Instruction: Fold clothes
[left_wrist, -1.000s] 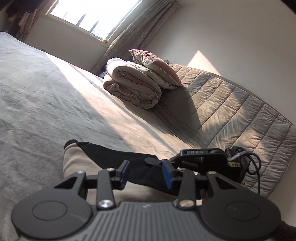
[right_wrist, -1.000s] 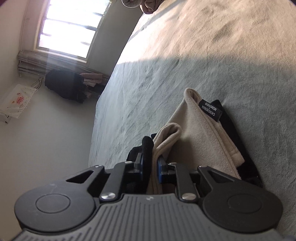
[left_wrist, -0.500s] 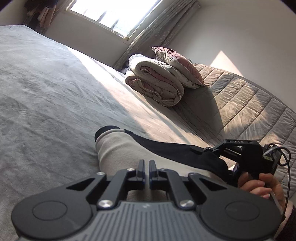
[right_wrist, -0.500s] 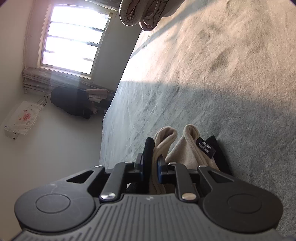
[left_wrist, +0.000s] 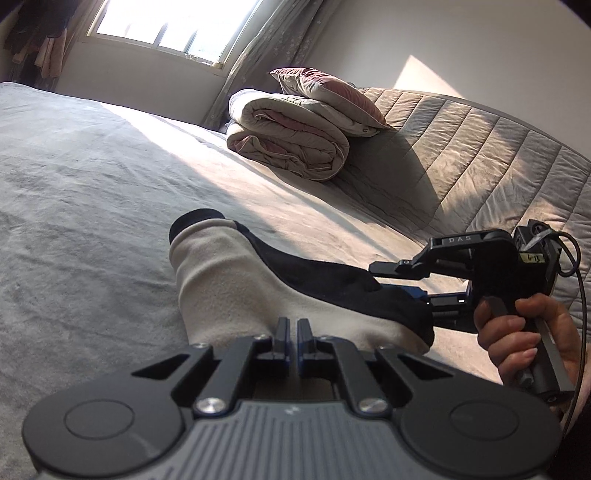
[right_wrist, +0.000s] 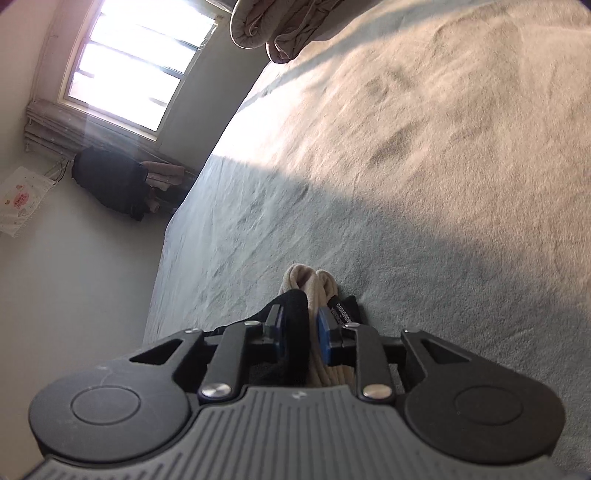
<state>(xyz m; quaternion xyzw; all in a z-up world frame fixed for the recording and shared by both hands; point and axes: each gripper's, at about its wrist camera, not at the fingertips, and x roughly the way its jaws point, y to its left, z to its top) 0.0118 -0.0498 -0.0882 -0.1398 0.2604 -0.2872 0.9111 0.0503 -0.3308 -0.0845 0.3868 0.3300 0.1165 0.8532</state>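
A beige and black fleece garment (left_wrist: 236, 288) lies on the grey bed (left_wrist: 85, 206), stretched between both grippers. My left gripper (left_wrist: 293, 328) is shut on its near beige edge. My right gripper (right_wrist: 303, 330) is shut on a bunched black and beige part of the garment (right_wrist: 308, 291), beside a black label (right_wrist: 341, 308). The right gripper also shows in the left wrist view (left_wrist: 410, 288), held by a hand (left_wrist: 517, 332) at the garment's right end.
A rolled duvet (left_wrist: 288, 144) with a pillow (left_wrist: 325, 96) on it lies at the bed's far end by the quilted headboard (left_wrist: 480, 162). A window (left_wrist: 166, 26) is behind. Dark clothes (right_wrist: 110, 181) hang by the far wall.
My left gripper has closed on the garment's beige edge. The garment has been pulled in and raised between the two grippers; the right gripper kept its hold.
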